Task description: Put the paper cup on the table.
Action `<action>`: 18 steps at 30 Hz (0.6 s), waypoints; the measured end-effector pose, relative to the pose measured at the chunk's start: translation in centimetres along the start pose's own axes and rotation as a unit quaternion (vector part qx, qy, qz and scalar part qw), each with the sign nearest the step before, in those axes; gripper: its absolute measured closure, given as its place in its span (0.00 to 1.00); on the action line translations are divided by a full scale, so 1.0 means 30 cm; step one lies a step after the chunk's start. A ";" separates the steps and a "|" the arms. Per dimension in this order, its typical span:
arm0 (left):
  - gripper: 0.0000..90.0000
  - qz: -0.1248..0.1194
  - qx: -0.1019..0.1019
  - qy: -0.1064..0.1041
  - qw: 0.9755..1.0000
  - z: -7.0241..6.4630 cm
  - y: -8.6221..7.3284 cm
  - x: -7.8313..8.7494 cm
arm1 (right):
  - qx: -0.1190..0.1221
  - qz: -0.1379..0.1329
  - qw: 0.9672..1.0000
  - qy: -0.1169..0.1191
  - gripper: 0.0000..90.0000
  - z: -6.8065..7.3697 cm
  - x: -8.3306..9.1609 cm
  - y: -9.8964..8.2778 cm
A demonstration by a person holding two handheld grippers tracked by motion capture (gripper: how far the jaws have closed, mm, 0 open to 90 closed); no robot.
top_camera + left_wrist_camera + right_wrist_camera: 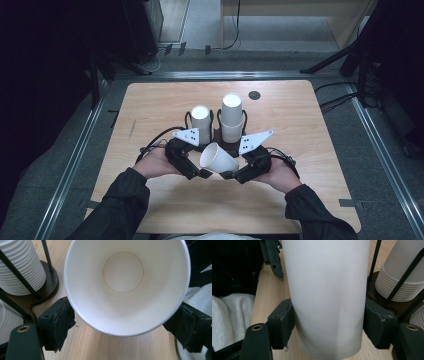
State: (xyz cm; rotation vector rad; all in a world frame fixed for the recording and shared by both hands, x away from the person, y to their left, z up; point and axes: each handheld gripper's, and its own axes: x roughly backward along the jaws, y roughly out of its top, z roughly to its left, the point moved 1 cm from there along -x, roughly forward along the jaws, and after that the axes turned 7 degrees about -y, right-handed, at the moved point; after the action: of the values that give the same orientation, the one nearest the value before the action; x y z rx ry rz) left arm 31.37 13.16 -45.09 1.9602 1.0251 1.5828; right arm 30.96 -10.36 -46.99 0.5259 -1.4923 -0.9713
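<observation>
1. Dark sleeves (120,200) come in nearest the high camera, one black handheld gripper per hand, over a light wooden table (150,110) with rounded corners.
2. Two stacks of upturned white paper cups (231,117) stand in a dark wire rack on a brown base (50,281), just behind the grippers.
3. Single white paper cup (218,159) lies tilted between both tools, just above the table, mouth toward the left gripper, base toward the right one.
4. Right gripper (235,174): pads (282,325) press both sides of the cup wall, jaws about half apart. It holds the cup.
5. Left gripper (202,173): jaws wide. Its cloth-covered pads (62,322) sit at the rim's edge; left pad looks touching, right pad just clear. No firm grip that I can tell.
6. Likely step: handing the cup from one tool to the other, or freeing it.
7. To do it well: hold the right grip light so the wall doesn't crease, close the left on the stiff rolled rim, release only once both left pads bear. Stay clear of the rack rods (374,257).
</observation>
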 end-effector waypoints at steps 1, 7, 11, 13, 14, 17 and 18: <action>0.15 -0.007 0.003 -0.003 1.000 0.000 -0.002 0.001 | 0.000 -0.001 1.000 0.001 0.35 -0.001 0.004 0.001; 0.15 -0.032 0.015 -0.001 0.999 -0.005 -0.008 0.008 | 0.000 -0.012 1.000 0.000 0.35 -0.004 0.018 0.007; 0.15 -0.045 0.019 -0.003 0.999 -0.009 -0.008 0.009 | -0.001 -0.015 1.000 0.000 0.35 -0.005 0.023 0.009; 0.15 -0.051 0.021 0.000 0.998 -0.011 -0.007 0.006 | -0.004 -0.016 1.000 0.003 0.35 -0.004 0.026 0.010; 0.15 -0.056 0.024 -0.003 0.998 -0.011 -0.007 0.004 | -0.003 -0.016 1.000 0.003 0.35 -0.004 0.027 0.010; 0.15 -0.058 0.029 -0.008 0.998 -0.011 -0.005 -0.007 | -0.005 -0.014 1.000 0.005 0.35 -0.002 0.029 0.009; 0.15 -0.060 0.029 -0.007 0.998 -0.012 -0.005 -0.009 | -0.005 -0.014 1.000 0.007 0.35 -0.001 0.029 0.009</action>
State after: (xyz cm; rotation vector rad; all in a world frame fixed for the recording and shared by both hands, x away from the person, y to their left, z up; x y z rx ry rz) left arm 30.97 13.01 -45.28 1.9063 1.1717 1.4879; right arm 30.90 -10.91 -46.27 0.5463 -1.4707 -0.9958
